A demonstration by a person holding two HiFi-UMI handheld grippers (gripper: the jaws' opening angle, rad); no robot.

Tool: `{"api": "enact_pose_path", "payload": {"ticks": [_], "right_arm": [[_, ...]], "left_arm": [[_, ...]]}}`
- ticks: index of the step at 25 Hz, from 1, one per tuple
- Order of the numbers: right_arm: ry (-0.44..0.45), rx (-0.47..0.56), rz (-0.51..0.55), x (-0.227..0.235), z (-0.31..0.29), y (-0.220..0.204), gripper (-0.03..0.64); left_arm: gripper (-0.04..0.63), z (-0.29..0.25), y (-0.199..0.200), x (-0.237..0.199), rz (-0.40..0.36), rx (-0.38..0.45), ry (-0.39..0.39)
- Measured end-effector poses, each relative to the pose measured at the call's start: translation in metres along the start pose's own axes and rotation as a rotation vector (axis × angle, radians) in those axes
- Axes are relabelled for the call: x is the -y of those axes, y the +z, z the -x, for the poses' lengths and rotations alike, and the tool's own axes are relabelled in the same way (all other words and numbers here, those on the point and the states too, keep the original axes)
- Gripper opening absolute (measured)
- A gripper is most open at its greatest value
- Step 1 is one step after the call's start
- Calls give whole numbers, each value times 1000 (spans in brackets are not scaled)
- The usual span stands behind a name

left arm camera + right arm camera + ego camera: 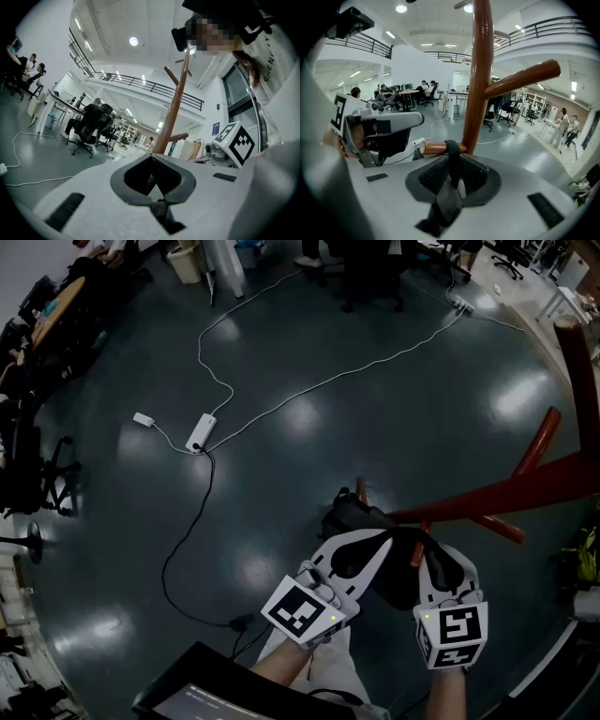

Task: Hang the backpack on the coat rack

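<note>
The black backpack hangs between my two grippers beside the red-brown coat rack. In the right gripper view its black strap is looped over a short lower peg of the rack's pole and runs down into the jaws. My right gripper is shut on that strap, pointing down at the peg. My left gripper sits close on the left, level, and its jaws are shut on a dark strip of the backpack. The rack's pole rises just beyond it.
A white power strip with white and black cables lies on the dark floor to the left. Longer pegs stick out higher on the pole. Office chairs, desks and seated people stand farther back. A dark flat object is at the bottom edge.
</note>
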State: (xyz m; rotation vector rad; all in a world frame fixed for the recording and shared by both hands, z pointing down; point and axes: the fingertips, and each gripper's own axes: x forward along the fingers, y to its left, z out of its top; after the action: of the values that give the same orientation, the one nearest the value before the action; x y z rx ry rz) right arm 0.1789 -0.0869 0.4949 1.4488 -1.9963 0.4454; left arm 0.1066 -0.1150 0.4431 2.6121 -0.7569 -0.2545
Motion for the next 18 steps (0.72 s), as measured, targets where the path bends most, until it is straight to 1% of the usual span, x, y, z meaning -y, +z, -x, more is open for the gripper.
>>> {"api": "enact_pose_path", "payload": {"ticks": [3, 7, 10, 13, 16, 18], "right_arm": [[22, -8, 23, -1, 0, 1, 53], [67, -28, 45, -8, -1, -2, 119], [93, -42, 50, -15, -1, -10, 150], [123, -40, 33, -20, -1, -12, 161], [132, -29, 15, -23, 1, -14, 161], [142, -14, -8, -24, 3, -14, 160]], "left_arm": [[11, 1, 2, -1, -1, -1, 6], [11, 5, 6, -5, -18, 9, 14], [11, 6, 3, -2, -9, 6, 16], [11, 6, 5, -4, -22, 14, 16], [11, 8, 3, -3, 0, 6, 22], [11, 9, 2, -4, -2, 7, 25]]}}
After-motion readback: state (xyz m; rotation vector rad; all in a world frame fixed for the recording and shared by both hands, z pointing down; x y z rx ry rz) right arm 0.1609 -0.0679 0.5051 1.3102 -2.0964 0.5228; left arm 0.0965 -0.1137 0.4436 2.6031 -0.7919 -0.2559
